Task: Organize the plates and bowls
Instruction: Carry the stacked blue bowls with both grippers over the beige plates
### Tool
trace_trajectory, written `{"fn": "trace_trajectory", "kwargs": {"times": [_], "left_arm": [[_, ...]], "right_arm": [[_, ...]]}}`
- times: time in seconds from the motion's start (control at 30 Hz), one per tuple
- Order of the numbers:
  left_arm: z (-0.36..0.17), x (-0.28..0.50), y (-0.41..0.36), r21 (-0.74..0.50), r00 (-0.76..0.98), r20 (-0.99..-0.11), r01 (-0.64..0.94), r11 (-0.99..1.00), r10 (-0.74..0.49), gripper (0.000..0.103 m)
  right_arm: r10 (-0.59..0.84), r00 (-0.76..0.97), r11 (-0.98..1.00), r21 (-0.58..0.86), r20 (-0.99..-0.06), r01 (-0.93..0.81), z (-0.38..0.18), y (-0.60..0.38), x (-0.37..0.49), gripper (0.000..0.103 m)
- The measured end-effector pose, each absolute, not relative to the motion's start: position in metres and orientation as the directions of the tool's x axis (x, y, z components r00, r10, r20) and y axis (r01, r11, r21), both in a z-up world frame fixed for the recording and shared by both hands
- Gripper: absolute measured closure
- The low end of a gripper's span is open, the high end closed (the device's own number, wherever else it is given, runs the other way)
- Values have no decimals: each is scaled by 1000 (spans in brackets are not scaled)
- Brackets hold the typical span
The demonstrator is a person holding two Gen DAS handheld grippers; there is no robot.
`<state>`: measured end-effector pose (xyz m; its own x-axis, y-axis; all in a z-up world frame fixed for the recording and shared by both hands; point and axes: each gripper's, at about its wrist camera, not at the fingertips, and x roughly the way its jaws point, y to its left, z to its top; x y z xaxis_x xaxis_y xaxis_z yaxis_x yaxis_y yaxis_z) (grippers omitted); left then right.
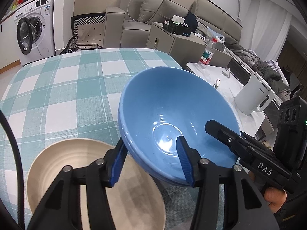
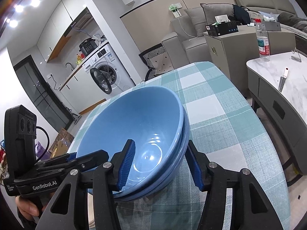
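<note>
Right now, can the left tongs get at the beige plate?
Probably not yet. The left tongs are clamped on the rim of the stacked blue bowls, which the right tongs also grip. The beige plate lies bare just below, so the way is free once the bowls are released.

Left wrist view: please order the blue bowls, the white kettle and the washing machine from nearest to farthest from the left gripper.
1. Blue bowls, rim between the left gripper fingers.
2. White kettle, right, on the marble table.
3. Washing machine, far left.

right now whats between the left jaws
The near rim of the stacked blue bowls, one finger inside and one outside, seen in the left wrist view.
</note>
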<state>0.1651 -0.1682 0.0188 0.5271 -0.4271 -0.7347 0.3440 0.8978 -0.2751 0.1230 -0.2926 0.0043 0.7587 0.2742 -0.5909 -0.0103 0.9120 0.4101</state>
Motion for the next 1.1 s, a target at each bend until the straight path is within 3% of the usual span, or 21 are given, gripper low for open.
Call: {"fn": "trace_trajectory", "kwargs": {"times": [1.1], "left_arm": [[65,130,-134,-224,646,-671,290,930,-363,52]], "right_arm": [[324,799,913,389,-507,-123,51,-257,103,48]]}}
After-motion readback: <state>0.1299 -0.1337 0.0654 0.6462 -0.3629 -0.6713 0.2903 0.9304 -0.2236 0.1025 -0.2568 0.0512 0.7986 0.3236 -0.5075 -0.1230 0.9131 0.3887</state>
